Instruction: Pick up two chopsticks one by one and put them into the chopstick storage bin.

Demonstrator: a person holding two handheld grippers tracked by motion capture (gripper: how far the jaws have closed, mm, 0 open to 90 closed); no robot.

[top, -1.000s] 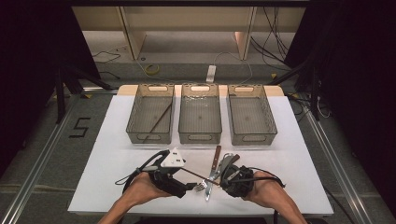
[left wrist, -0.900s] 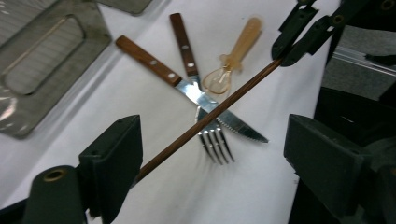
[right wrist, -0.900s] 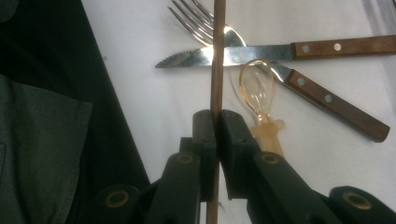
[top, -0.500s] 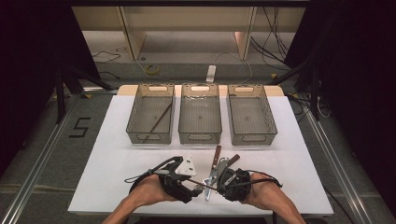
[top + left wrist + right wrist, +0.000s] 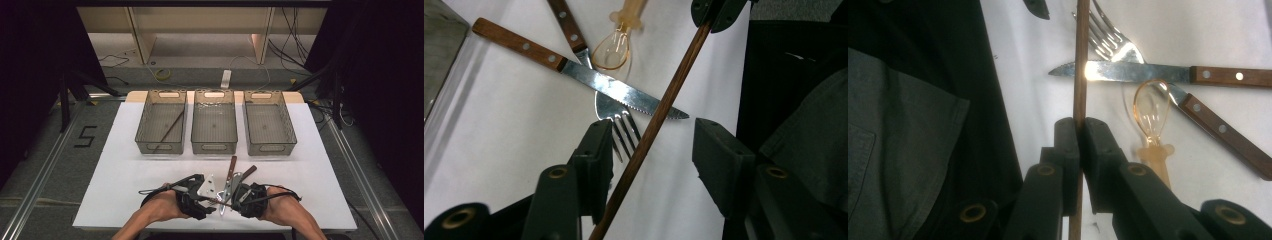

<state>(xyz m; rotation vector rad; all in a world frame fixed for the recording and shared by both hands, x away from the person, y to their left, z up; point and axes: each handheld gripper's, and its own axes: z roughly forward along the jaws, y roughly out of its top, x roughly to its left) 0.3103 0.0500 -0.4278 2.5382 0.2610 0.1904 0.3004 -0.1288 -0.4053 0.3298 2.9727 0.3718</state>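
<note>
A brown chopstick [image 5: 1081, 60] is pinched near its middle by my right gripper [image 5: 1080, 125], which is shut on it just above the table. My left gripper [image 5: 651, 145] is open, its jaws standing on either side of the same chopstick [image 5: 659, 112] without touching it. Below the stick lie a wooden-handled knife [image 5: 619, 90], a fork [image 5: 611, 107] and a clear amber spoon [image 5: 611, 50], crossed in a small pile. In the high view both grippers, left [image 5: 200, 192] and right [image 5: 245, 197], meet near the table's front edge, with the chopstick [image 5: 216, 201] between them.
Three grey mesh baskets stand in a row at the back: left [image 5: 142, 120], middle [image 5: 214, 148], right [image 5: 270, 148]. A second chopstick [image 5: 170, 129] lies in the left basket. The white table [image 5: 110, 170] is bare on both sides of the hands.
My left gripper has moved right toward the right gripper and now straddles the chopstick. The right gripper has stayed shut on the stick, hardly moving.
</note>
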